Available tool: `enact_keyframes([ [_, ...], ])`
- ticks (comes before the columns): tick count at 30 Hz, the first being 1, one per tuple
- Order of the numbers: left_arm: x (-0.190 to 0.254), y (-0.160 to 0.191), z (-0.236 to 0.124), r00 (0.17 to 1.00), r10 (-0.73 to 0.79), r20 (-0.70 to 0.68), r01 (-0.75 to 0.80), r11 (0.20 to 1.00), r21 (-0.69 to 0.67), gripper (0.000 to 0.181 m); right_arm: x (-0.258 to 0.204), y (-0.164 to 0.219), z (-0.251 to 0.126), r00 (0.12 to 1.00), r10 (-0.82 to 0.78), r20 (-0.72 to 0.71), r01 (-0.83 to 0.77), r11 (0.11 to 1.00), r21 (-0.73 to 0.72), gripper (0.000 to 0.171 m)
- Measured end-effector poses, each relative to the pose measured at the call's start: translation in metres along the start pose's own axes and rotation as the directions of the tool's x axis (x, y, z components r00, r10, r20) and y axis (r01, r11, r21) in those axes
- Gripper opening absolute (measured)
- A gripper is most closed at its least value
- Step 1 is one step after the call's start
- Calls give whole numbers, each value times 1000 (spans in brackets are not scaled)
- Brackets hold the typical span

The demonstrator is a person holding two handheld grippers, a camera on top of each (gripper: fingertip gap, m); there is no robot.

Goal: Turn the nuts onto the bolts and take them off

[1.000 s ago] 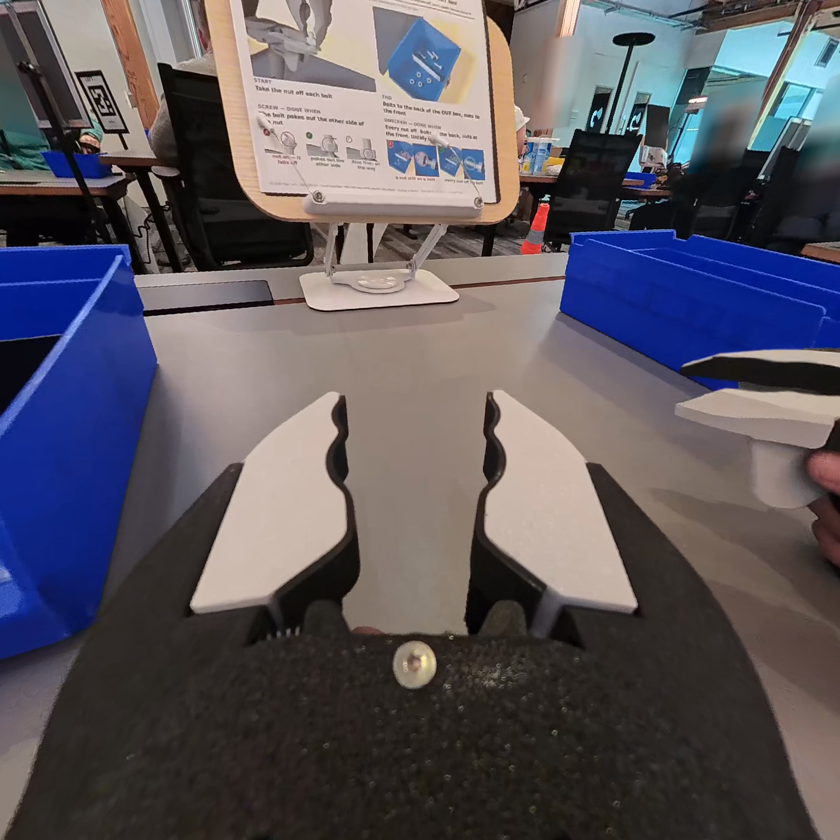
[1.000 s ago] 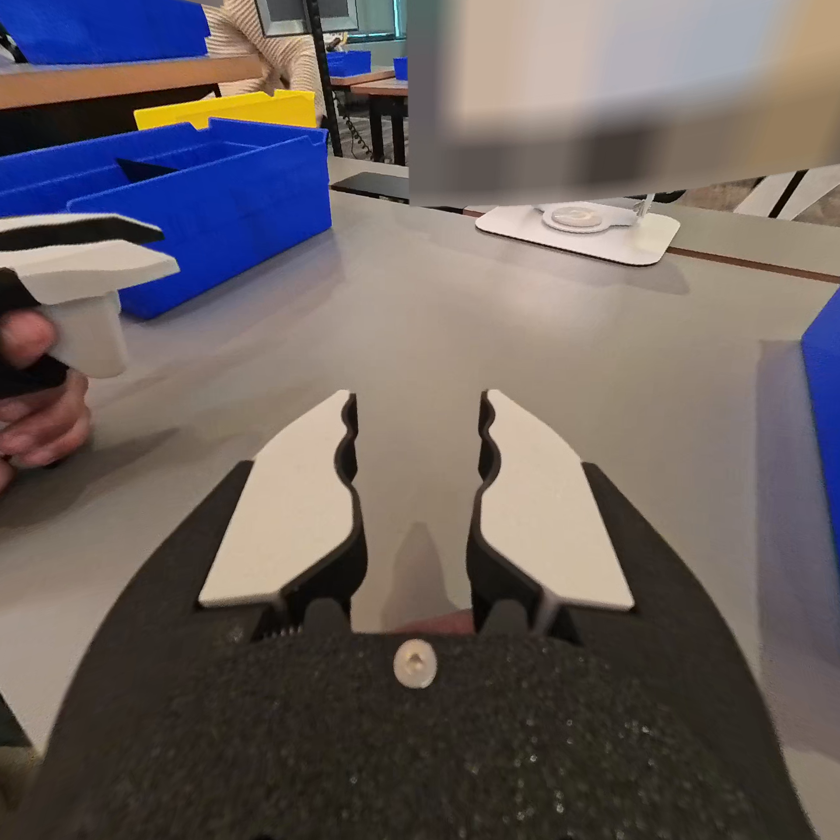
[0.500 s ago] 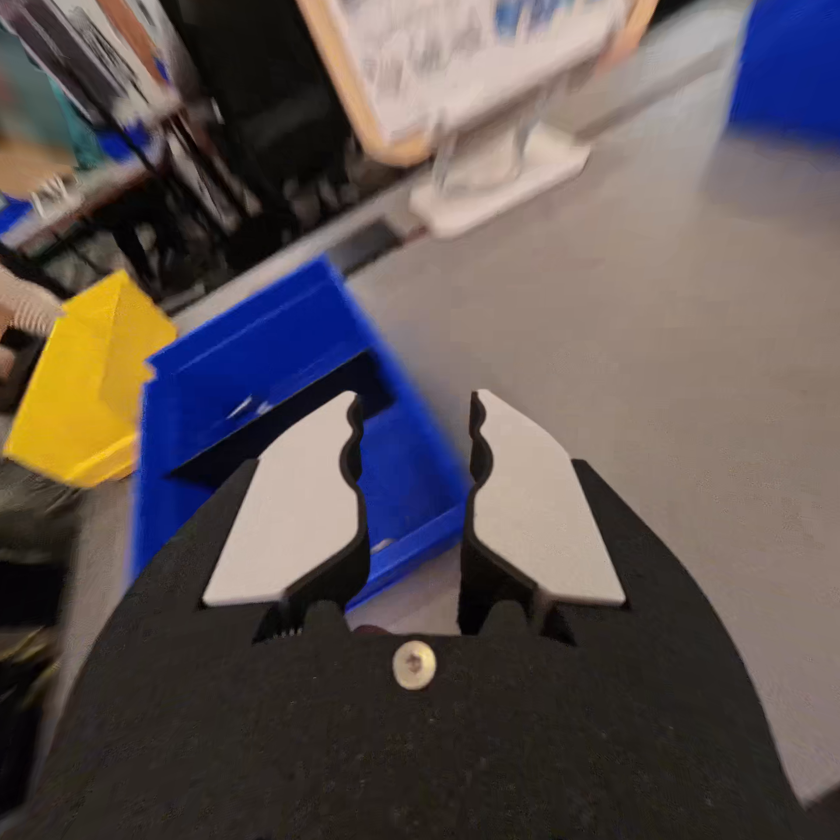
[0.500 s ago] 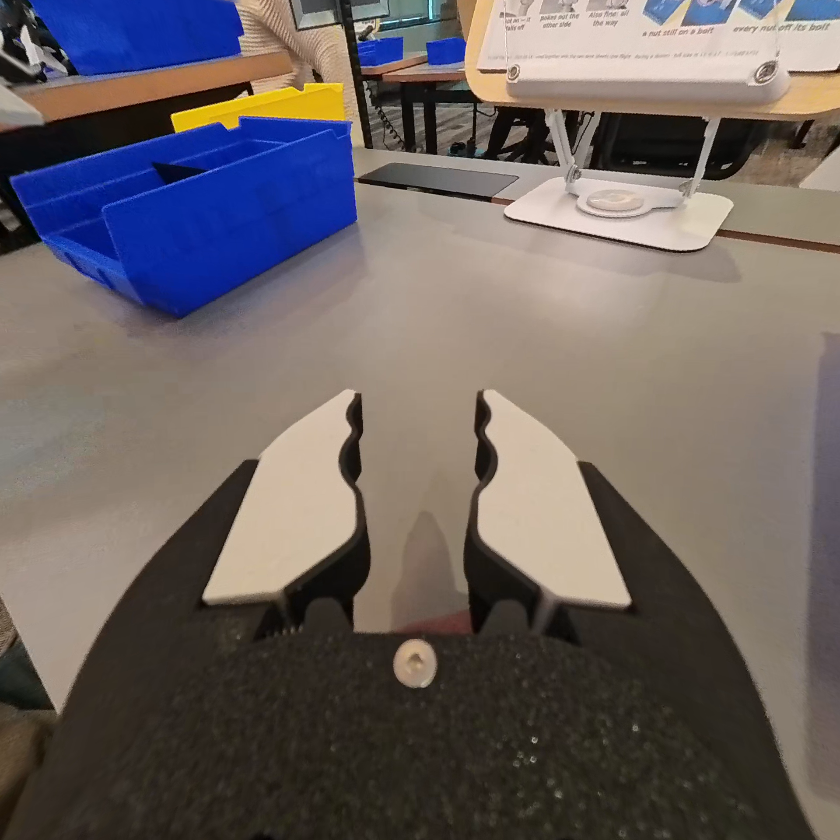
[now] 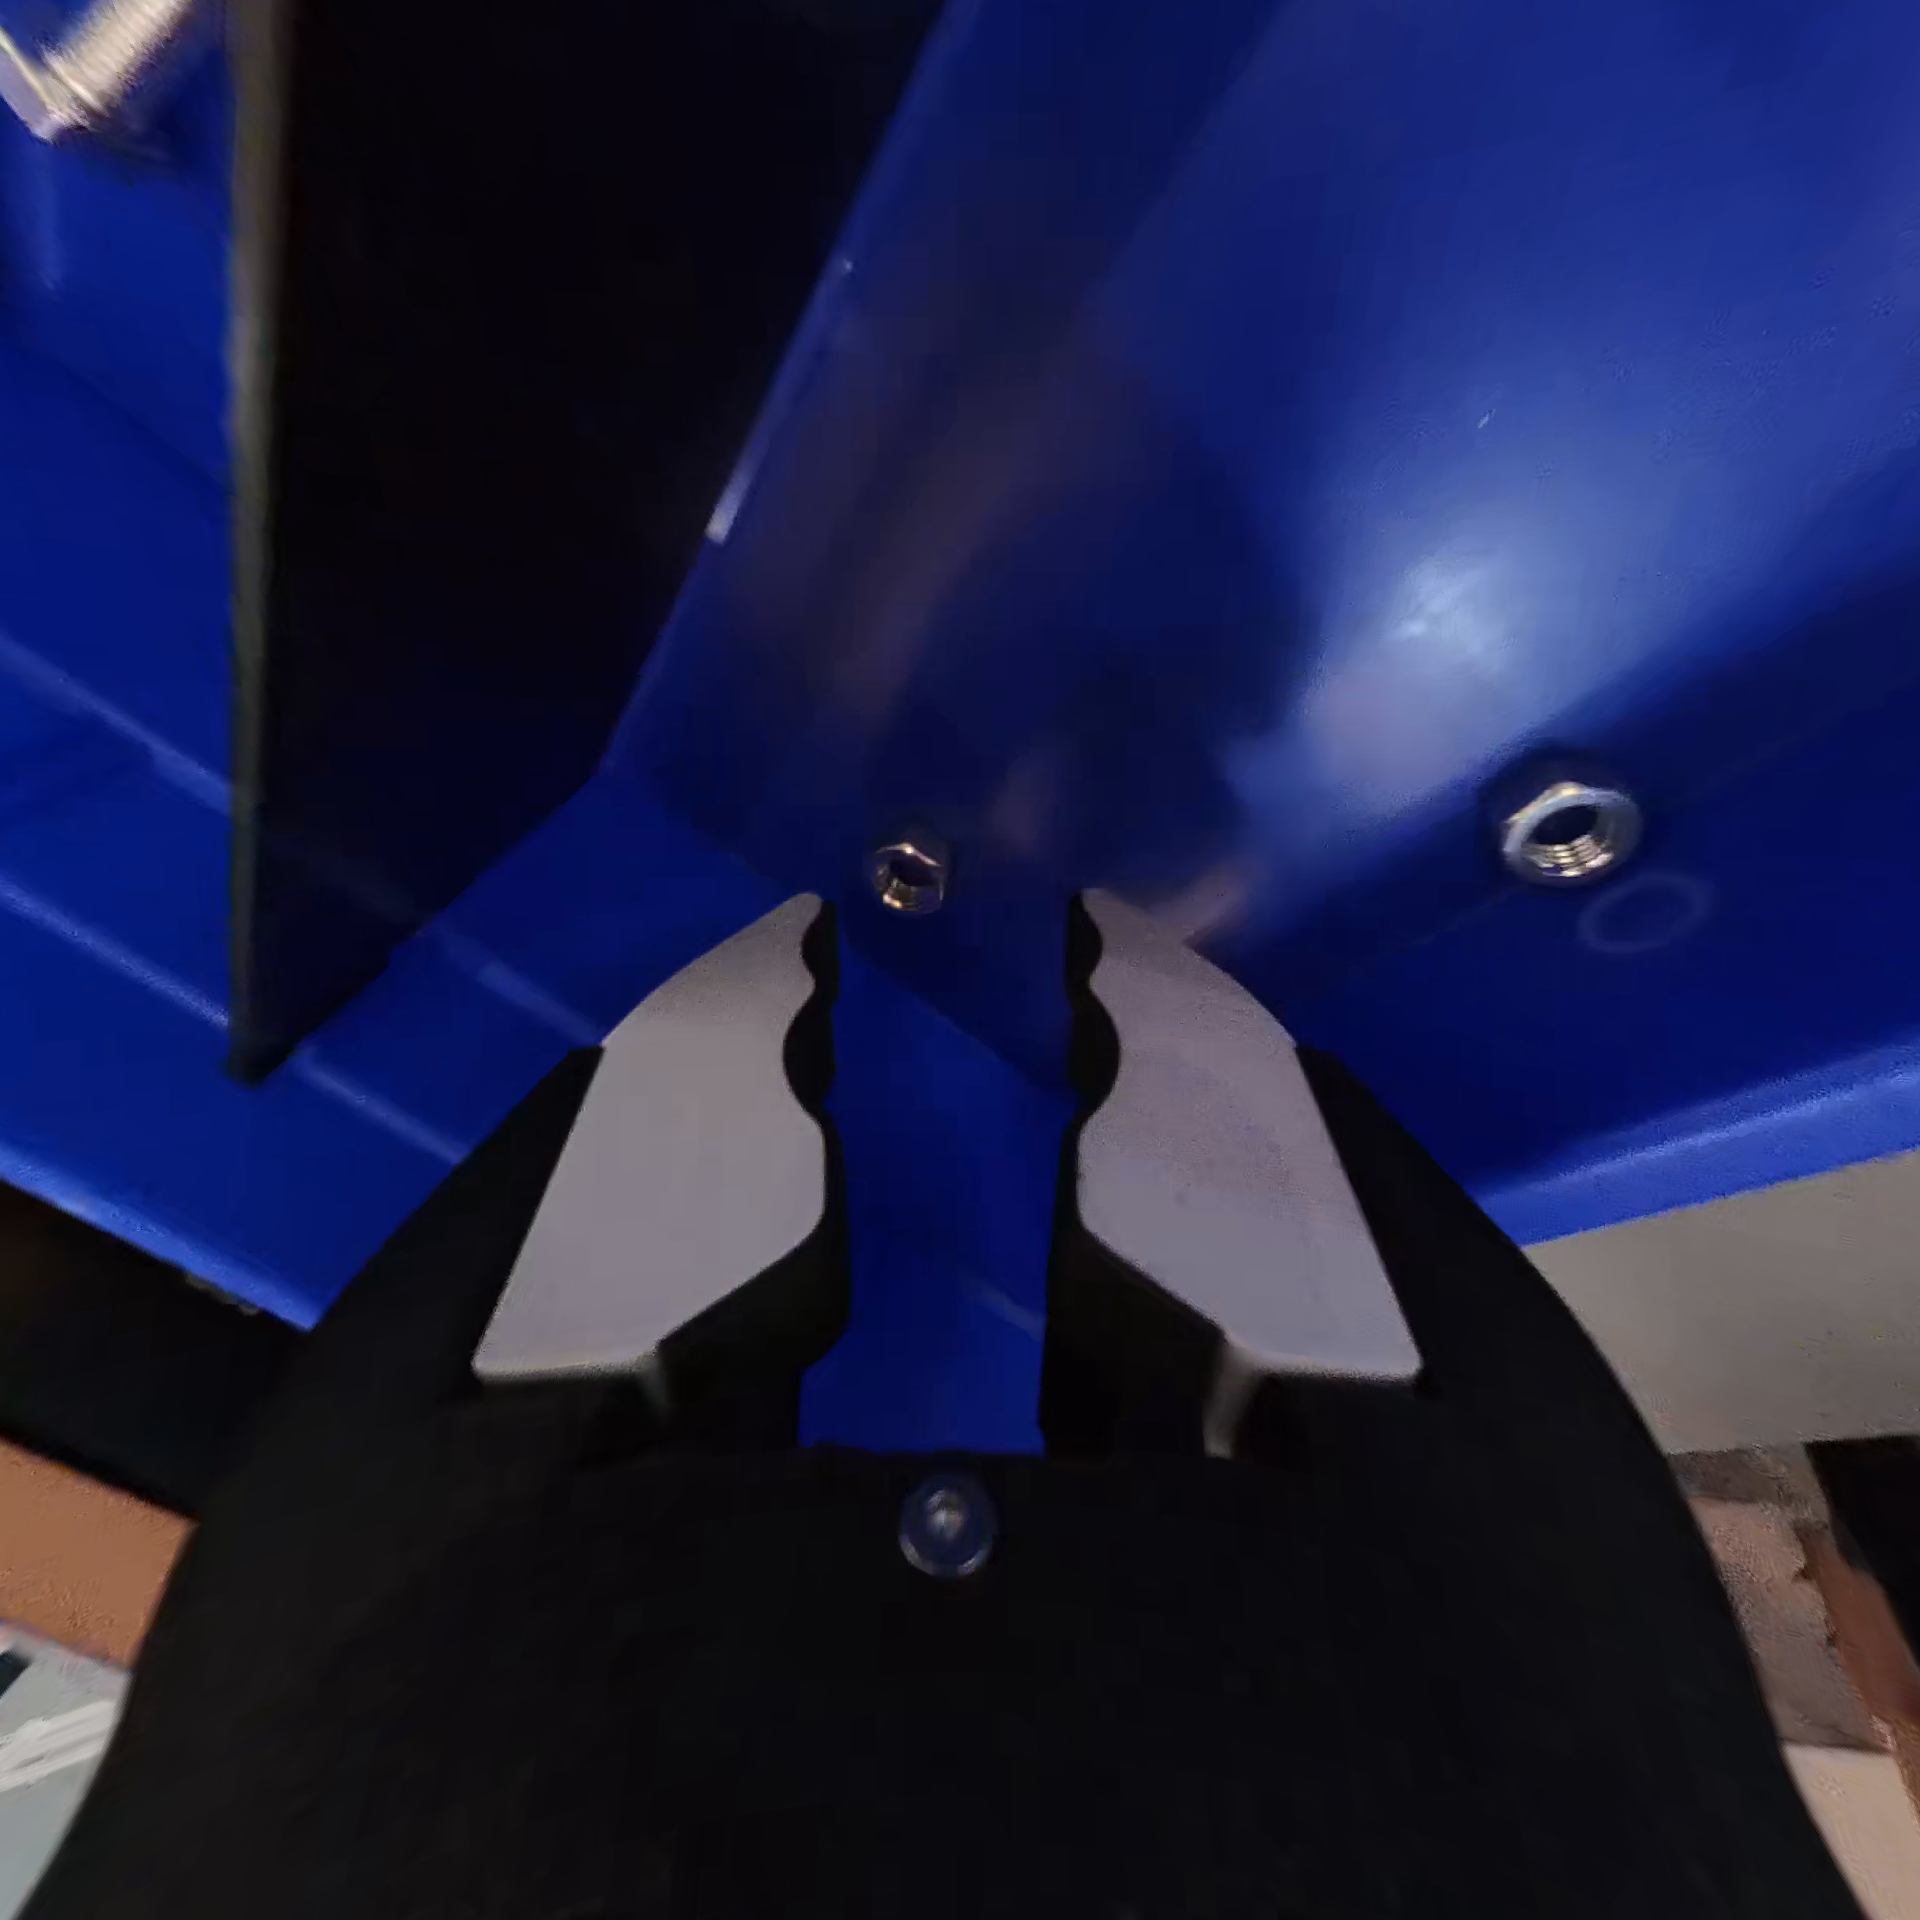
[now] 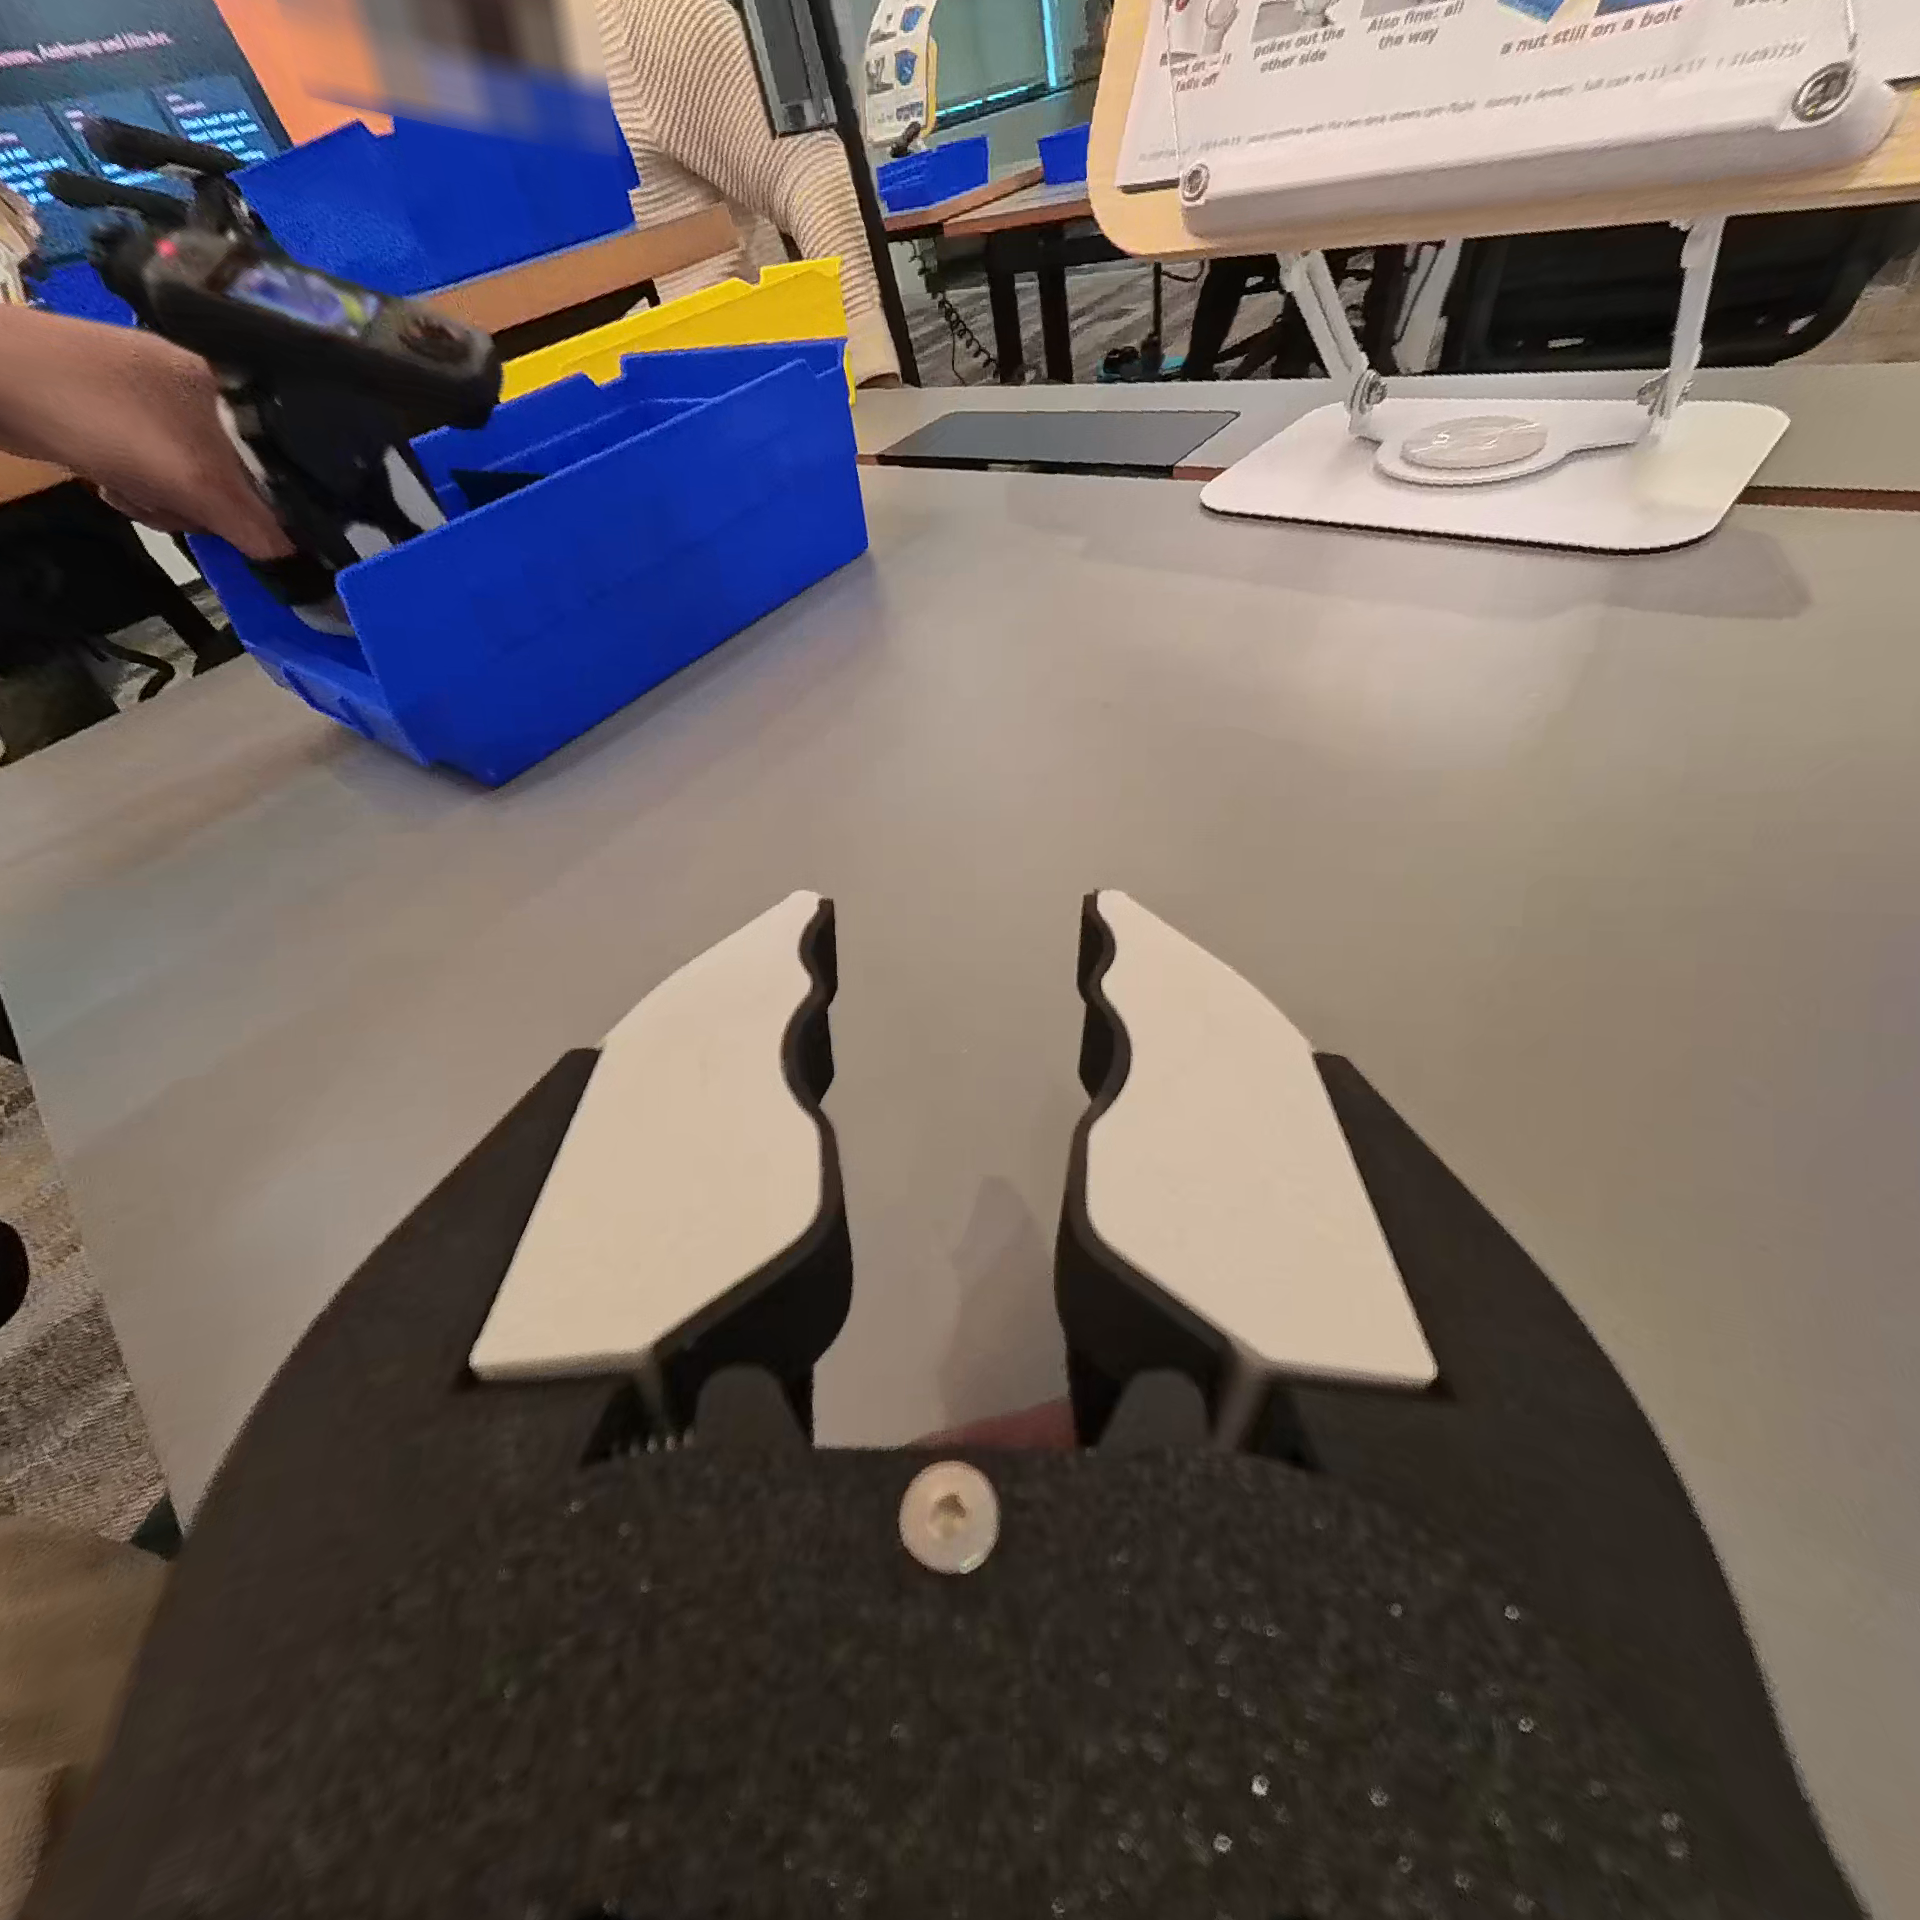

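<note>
Grey table (image 6: 1299,748): bears blue bin, white stand.
Blue bin (image 6: 603,592): far left on table; black divider (image 5: 499,416) inside.
White stand (image 6: 1496,468): far right, carries instruction sheet.
Right gripper (image 6: 956,914): low over bare table, fingers apart, nothing between them.
Left gripper (image 5: 948,909): reaching into blue bin (image 5: 1351,416), fingers apart, holding nothing.
Larger nut (image 5: 1569,833): on bin floor, right of left gripper.
Small nut (image 5: 911,878): on bin floor, just beyond left gripper fingertips.
Bolt (image 5: 78,52): partly seen, blurred, behind divider.
</note>
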State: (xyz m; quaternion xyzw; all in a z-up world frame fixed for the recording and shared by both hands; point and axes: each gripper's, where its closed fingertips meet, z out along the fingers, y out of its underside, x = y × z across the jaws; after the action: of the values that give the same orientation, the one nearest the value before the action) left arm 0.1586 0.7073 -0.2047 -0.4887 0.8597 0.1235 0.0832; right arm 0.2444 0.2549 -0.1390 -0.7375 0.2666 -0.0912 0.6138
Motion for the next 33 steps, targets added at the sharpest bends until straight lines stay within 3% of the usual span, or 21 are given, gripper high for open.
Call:
enact_keyframes([
  [12,-9,-1,11,1000,17,0,-17,997,-82,28,-2,-1,-2,999,8,31,-8,1000,5,43],
  [15,-9,1,12,999,34,-6,-35,993,-117,18,-2,0,-2,999,8,39,-8,1000,3,43],
  [23,-7,2,11,997,70,21,-68,993,-99,17,-4,0,-3,999,6,47,-6,1000,-1,42],
  [28,4,-16,-14,993,74,92,-80,994,71,17,-5,0,-2,999,3,50,-3,1000,-5,41],
  [31,18,-39,-55,988,30,149,-72,956,285,17,-7,1,-2,999,0,52,0,1000,-6,41],
  [33,31,-58,-91,983,-23,183,-66,883,465,17,-9,0,-2,998,0,57,0,1000,-4,41],
])
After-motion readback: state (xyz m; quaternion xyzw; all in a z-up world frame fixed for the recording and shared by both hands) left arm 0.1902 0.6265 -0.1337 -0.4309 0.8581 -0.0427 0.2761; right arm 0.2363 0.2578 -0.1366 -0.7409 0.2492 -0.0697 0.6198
